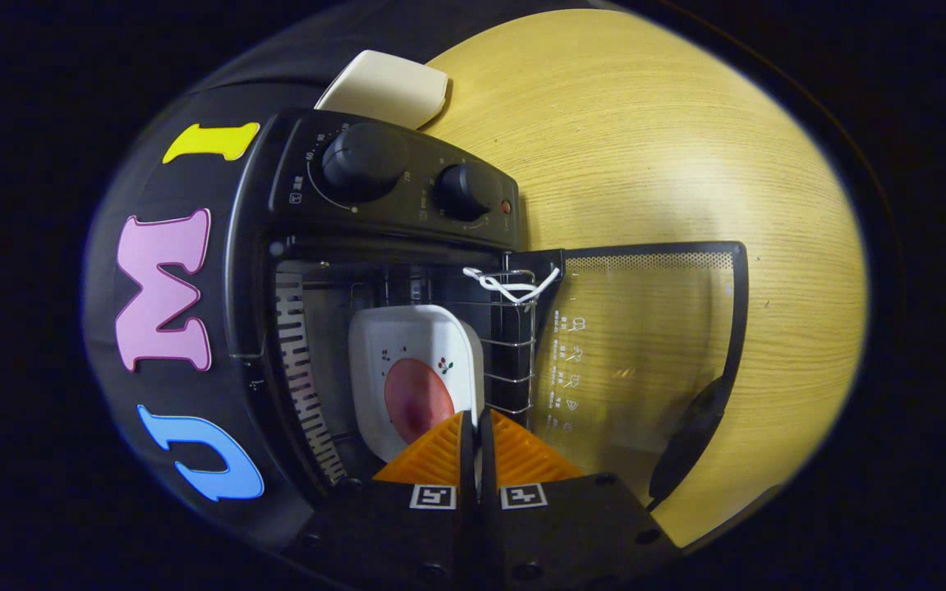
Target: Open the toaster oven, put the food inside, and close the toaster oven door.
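The black toaster oven (391, 176) stands on a wooden table with its glass door (645, 345) swung fully open and lying flat. Inside, a white square plate (407, 345) carrying a round reddish piece of food (417, 398) rests on the wire rack (510, 353). My gripper (477, 420) reaches into the oven's mouth, and its two fingers are pressed together on the near rim of the plate. The fingers hide the plate's nearest corner.
The door's dark handle (691, 439) sticks out at the door's outer edge, close beside my fingers. A white cord (510, 286) is tied to the rack's front. Two knobs (362, 160) sit on the control panel. A cream dish (387, 86) lies beyond the oven on the table (645, 148).
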A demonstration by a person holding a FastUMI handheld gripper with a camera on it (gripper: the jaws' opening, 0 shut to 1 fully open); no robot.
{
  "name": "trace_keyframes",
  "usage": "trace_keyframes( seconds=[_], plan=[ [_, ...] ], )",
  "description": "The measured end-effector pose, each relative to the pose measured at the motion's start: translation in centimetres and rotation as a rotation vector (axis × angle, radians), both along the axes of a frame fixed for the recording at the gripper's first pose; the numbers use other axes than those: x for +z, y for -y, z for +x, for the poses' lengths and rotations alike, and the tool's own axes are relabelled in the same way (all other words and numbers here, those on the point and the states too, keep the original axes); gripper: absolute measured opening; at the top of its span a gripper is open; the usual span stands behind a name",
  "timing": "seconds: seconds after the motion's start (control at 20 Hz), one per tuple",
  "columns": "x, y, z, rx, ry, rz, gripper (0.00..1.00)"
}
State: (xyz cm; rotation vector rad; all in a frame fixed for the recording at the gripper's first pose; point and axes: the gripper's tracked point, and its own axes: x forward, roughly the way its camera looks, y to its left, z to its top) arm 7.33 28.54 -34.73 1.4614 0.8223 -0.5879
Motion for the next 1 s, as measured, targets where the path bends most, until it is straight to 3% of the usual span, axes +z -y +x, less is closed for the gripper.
trace_keyframes(
  seconds=[0.4,0.6,0.7,0.75,1.0],
  plan=[
    [0.7,-1.5,0.1,0.052,0.054,0.050,0.11],
    [2.7,-1.8,-0.8,0.121,0.121,0.063,0.49],
    [3.5,-2.1,-1.8,0.171,0.145,0.049,0.86],
    [3.9,-1.9,-2.7,0.212,0.149,0.033,0.99],
    [7.5,-3.0,-5.8,0.534,0.276,-0.074,0.98]
  ],
)
